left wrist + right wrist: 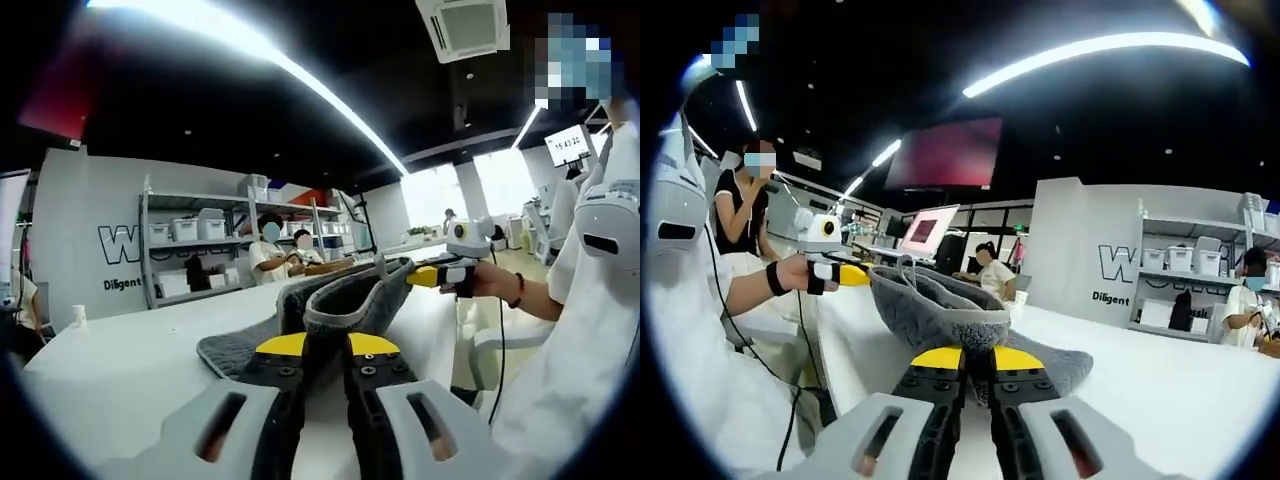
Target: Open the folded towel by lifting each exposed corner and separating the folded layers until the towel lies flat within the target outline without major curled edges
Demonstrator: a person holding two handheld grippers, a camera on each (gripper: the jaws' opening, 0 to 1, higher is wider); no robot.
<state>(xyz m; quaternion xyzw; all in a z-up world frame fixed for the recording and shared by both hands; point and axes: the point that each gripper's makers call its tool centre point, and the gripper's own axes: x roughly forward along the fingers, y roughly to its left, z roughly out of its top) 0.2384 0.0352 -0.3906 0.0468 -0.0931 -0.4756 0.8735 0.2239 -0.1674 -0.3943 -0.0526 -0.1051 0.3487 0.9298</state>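
The right hand-held gripper (pixel 964 362) pinches the grey towel (pixel 940 305), which arches ahead to the left hand-held gripper (pixel 862 273) above the white worktop (pixel 1170 390).

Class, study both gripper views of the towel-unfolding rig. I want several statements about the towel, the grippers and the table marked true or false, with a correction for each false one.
1. The left gripper is shut on the grey towel. True.
2. The towel lies flat on the white table. False: it is lifted and bunched between the two grippers.
3. The right gripper is open and clear of the towel. False: its jaws are closed on the towel's edge.
4. Shelves with storage bins stand in the background. True.
5. The towel is red. False: it is grey.
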